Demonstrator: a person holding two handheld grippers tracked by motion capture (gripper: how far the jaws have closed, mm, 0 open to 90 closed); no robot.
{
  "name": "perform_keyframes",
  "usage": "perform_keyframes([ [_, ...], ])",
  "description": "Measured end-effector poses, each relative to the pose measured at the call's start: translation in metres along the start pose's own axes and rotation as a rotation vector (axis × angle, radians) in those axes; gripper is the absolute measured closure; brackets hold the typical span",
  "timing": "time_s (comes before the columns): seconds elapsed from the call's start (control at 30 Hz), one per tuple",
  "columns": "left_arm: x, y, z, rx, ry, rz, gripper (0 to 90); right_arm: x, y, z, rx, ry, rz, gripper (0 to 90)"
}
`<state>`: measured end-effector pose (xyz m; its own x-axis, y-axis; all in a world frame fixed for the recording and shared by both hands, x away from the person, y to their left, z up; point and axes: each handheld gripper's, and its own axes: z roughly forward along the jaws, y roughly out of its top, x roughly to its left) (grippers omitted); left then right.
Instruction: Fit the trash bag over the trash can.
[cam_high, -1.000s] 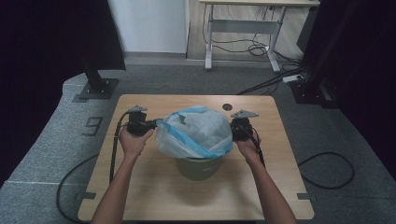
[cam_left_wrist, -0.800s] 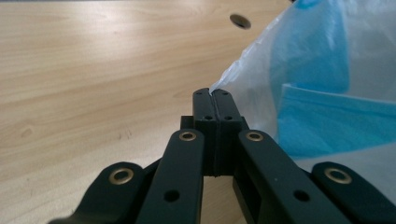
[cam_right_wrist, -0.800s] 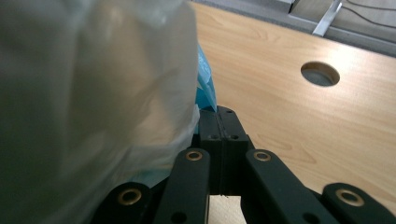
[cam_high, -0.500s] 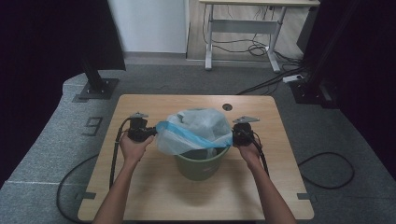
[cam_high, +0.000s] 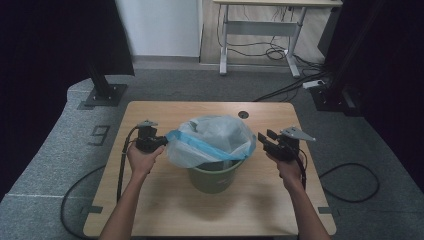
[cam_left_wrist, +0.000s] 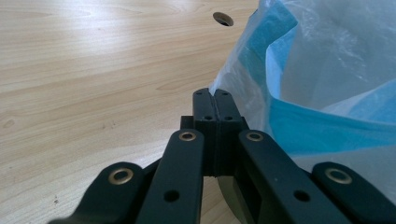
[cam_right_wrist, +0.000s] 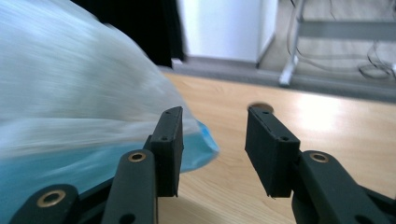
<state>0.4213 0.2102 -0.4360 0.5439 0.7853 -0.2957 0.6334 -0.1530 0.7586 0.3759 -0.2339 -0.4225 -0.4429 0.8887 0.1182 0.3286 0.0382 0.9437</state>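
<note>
- Standing near the middle of the table (cam_high: 165, 200), a green bin (cam_high: 214, 179) was seen in the high view, with a clear bag (cam_high: 210, 140) draped over its mouth.
- The bag's blue band (cam_high: 200, 146) was seen running across its near side, from the left gripper toward the bin's right rim.
- The left gripper (cam_high: 161, 141) was held at the bag's left edge, level with the top of the bin, by the person's left hand (cam_high: 144, 159).
- In the left gripper view its jaws were pressed together, and the left gripper (cam_left_wrist: 214, 100) was pinched on the bag (cam_left_wrist: 327, 70) at the edge, where the film met the jaw tips.
- The band (cam_left_wrist: 322, 126) was seen in that view just right of the jaws, and a round hole (cam_left_wrist: 223, 18) in the table (cam_left_wrist: 93, 70) lay beyond them.
- The right gripper (cam_high: 266, 139) was held just right of the bag, apart from it, by the right hand (cam_high: 286, 165).
- Its jaws had just been opening and were spread; in the right gripper view nothing lay between the tips of the right gripper (cam_right_wrist: 212, 140).
- The bag (cam_right_wrist: 70, 93) was blurred there, with a blue corner (cam_right_wrist: 201, 144) showing just beside the left jaw; whether it touched that jaw could not be told.
</note>
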Motion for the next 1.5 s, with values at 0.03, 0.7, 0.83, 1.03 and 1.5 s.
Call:
perform_keyframes([
  [0.03,0.0,0.0,0.0,0.002,0.002,0.0,89.9,0.003,0.002,-0.007,-0.014,0.02,-0.007,55.6],
  [0.7,-0.004,0.001,-0.007,0.01,0.023,-0.004,89.7,0.08,0.0,-0.051,-0.047,0.357,-0.232,48.9],
  [0.83,-0.004,0.001,-0.009,0.009,0.02,-0.009,89.7,0.084,0.001,-0.041,-0.023,0.372,-0.245,49.1],
  [1.03,-0.004,0.001,-0.009,0.004,0.025,-0.007,89.7,0.094,0.006,-0.031,0.005,0.405,-0.284,63.9],
  [1.5,-0.006,-0.001,-0.016,-0.001,0.032,0.015,89.8,0.106,-0.016,-0.066,-0.027,0.502,-0.307,89.0],
])
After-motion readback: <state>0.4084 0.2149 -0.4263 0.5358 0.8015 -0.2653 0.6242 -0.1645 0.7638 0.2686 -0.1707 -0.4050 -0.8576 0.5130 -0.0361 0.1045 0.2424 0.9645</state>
